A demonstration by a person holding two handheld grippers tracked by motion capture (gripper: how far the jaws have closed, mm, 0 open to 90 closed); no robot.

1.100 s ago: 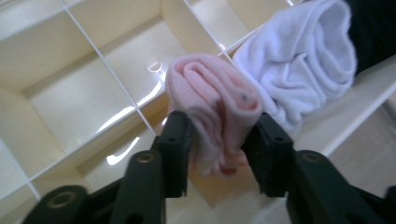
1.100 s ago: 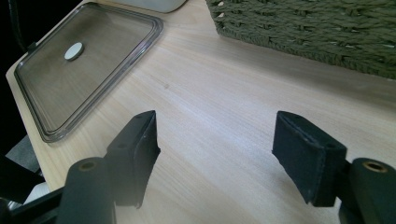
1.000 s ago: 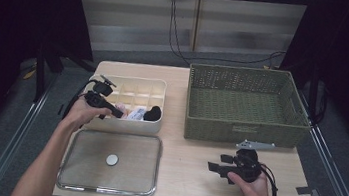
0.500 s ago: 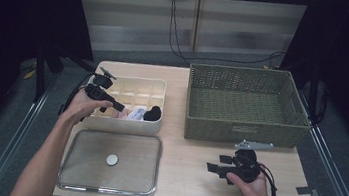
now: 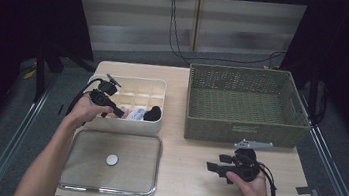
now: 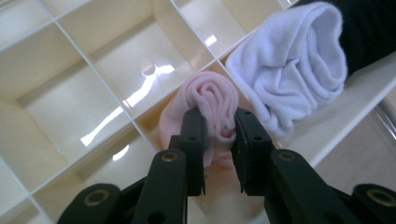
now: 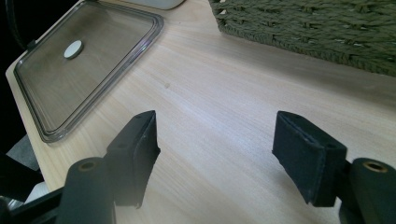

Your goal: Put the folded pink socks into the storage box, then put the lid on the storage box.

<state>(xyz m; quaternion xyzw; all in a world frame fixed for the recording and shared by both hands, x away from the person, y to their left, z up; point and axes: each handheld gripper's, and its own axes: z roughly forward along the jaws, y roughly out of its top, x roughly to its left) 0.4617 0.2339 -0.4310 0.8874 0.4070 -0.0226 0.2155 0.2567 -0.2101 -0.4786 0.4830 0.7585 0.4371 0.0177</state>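
A cream box [image 5: 133,85] with square compartments [image 6: 70,93] stands at the table's left. It holds a rolled pink sock [image 6: 210,100], a rolled white sock [image 6: 289,70] [image 5: 135,115] and a black sock [image 5: 153,113] [image 6: 369,28]. My left gripper [image 6: 219,135] [image 5: 116,112] reaches into the box's front row. Its jaws have just been closing and now pinch the pink sock between the pads. My right gripper [image 5: 216,169] [image 7: 215,154] rests open over bare wood near the front right, with nothing between its fingers.
A green wicker basket [image 5: 247,107] [image 7: 317,28] stands at the back right. The box's clear lid [image 5: 112,161] [image 7: 88,60] with a white knob lies flat in front of the box. A strip of tape [image 5: 307,191] sits at the right edge.
The left gripper has shifted a little to the right over the box's front-left corner. The right hand and gripper have kept still.
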